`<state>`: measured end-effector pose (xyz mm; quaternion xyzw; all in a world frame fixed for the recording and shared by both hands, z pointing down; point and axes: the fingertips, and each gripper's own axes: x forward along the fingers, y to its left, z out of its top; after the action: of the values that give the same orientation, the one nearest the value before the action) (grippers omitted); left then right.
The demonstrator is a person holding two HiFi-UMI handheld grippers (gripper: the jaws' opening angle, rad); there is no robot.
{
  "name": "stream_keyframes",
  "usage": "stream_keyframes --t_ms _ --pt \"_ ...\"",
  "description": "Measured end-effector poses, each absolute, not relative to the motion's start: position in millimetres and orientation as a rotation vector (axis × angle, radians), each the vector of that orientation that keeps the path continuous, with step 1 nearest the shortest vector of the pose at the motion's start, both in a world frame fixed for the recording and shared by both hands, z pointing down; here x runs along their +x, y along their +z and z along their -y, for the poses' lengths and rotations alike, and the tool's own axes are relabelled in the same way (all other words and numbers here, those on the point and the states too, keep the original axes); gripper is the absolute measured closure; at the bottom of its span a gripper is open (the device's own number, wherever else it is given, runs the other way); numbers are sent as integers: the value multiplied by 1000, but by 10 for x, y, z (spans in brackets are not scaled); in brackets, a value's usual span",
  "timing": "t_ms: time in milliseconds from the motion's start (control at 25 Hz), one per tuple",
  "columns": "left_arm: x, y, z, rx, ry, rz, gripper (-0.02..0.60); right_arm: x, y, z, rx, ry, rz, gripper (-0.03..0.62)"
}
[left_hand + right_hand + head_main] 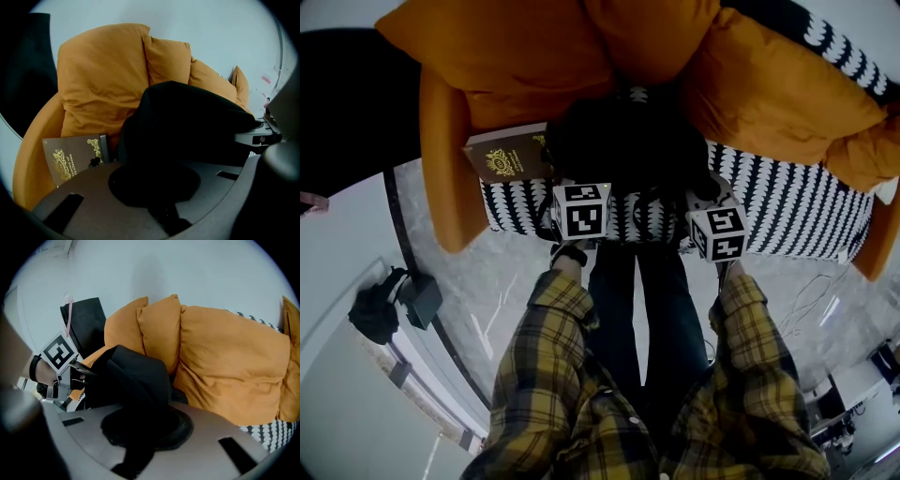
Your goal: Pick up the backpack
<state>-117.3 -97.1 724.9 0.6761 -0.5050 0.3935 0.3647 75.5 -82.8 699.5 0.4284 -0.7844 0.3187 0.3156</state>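
The black backpack [623,141] sits on the sofa seat against orange cushions, and also shows in the left gripper view [187,126] and the right gripper view [136,380]. My left gripper [584,183] is at its lower left side, with black fabric of the bag bunched and pinched between its jaws [157,187]. My right gripper [705,199] is at the bag's lower right, and a fold of black fabric runs down into its closed jaws [140,432]. The fingertips themselves are hidden by the dark fabric.
A brown book with gold print [508,155] leans on the seat left of the bag. Big orange cushions [787,94] stand behind it. The seat [787,216] is black-and-white patterned. A black object [389,305] and cables [811,300] lie on the floor.
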Motion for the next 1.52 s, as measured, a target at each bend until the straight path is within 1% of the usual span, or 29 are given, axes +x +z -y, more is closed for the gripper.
stream_keyframes --t_ms 200,840,1120,1520 --pt "-1200 7165 963 1731 1008 1317 535 704 6900 820 1132 841 2077 542" --pt "-1194 6777 920 1764 976 1370 541 732 6572 790 1170 831 2107 545" --pt "-1207 6314 958 1788 914 1436 541 729 6154 850 1208 794 2147 545" --pt "-1225 5385 1025 1825 766 1551 541 732 5236 1010 1267 691 2242 545"
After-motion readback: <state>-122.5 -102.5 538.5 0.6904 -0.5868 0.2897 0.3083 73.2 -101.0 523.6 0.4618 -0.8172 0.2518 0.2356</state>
